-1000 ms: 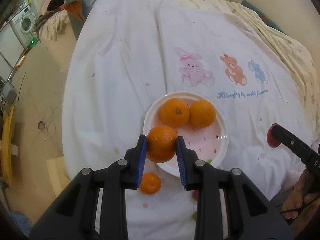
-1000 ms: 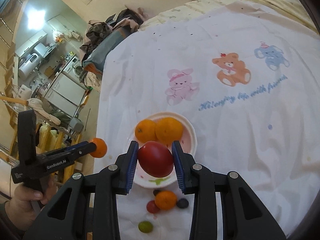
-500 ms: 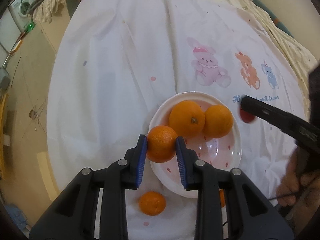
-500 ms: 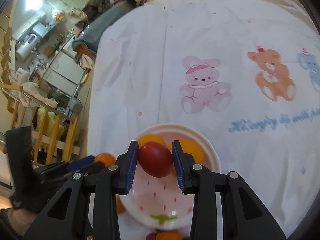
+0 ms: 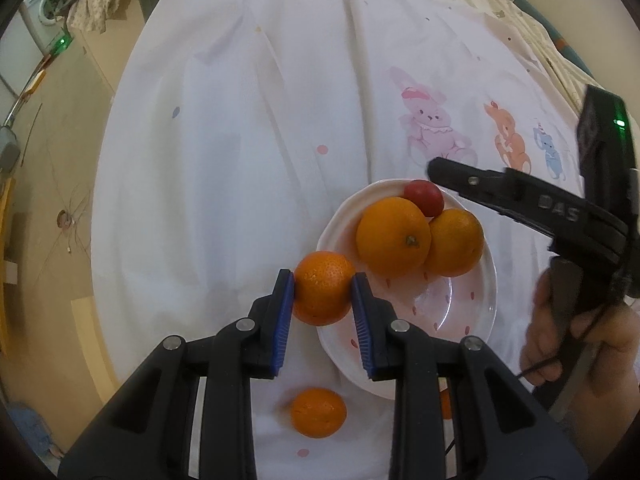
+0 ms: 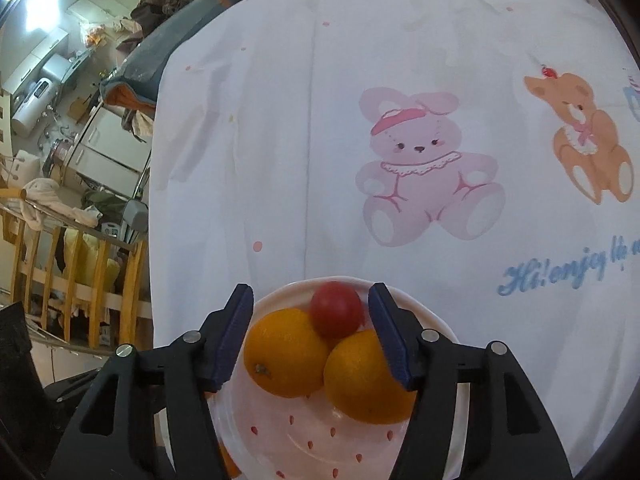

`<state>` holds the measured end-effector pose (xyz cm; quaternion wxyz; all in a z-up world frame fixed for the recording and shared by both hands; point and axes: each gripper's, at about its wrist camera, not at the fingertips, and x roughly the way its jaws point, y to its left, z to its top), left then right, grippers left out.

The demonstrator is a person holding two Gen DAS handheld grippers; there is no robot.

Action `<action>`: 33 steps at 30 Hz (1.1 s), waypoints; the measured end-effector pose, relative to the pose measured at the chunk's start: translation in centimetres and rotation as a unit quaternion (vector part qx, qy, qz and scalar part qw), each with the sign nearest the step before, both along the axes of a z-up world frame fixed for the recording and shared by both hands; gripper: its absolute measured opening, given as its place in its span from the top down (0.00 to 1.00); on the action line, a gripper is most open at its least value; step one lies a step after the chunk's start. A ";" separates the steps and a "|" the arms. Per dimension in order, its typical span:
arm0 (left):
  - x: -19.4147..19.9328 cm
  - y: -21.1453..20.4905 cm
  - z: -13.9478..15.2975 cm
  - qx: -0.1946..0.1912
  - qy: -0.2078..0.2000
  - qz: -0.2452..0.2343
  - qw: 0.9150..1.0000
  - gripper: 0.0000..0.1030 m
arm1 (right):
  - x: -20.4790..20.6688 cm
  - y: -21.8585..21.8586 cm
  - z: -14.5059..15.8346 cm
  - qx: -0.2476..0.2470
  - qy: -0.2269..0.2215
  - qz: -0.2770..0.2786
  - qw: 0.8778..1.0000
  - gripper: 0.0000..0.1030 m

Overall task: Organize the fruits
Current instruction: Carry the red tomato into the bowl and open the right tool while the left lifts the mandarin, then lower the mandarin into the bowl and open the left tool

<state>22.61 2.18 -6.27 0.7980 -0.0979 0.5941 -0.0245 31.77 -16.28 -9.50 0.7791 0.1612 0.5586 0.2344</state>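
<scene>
1. The left gripper (image 5: 323, 295) is clamped on a mandarin (image 5: 323, 294), held over the near-left rim of a white plate with strawberry print (image 5: 460, 320). The mandarin sits partly over the plate and partly over the cloth.

2. The right gripper (image 6: 311, 334) has its jaws spread wide and holds nothing. A red tomato (image 6: 336, 314) lies between them on the far side of the plate, resting against two oranges (image 6: 286, 352).

3. Risk: if the left gripper lets go here, the mandarin would probably strike the rim and roll onto the white cartoon-print tablecloth (image 5: 260, 140). It needs to go further over the plate first.

4. Risk: the tomato sits close to the plate's far rim. A brush from the right gripper's fingers as they pull away could push it off, or shift the oranges.

5. Risk: both tools are over the same plate, so they could bump each other.

6. Open room: the plate's near half is bare. Another loose mandarin (image 5: 318, 412) lies on the cloth just in front of the plate. The table's left edge drops to the floor, near enough for a rolling fruit to reach.
</scene>
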 end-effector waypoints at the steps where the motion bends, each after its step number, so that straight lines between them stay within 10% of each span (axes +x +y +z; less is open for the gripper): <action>1: 0.0 -0.1 0.0 0.001 -0.001 0.001 1.000 0.76 | -0.3 -0.4 0.4 -0.002 -0.003 -0.005 1.000 0.39; 6: 0.0 -0.2 0.0 0.003 -0.008 0.009 1.000 0.76 | -3.0 -3.2 3.4 -0.001 -0.029 -0.022 0.999 0.38; 13: -0.2 -0.5 -0.1 0.000 -0.008 0.008 1.000 0.76 | -8.4 -6.6 6.6 -0.017 -0.056 -0.064 0.996 0.12; 33: 0.8 -2.6 -3.1 -0.017 0.027 -0.003 0.999 0.74 | -11.1 -9.9 3.2 0.011 -0.014 -0.092 0.996 0.12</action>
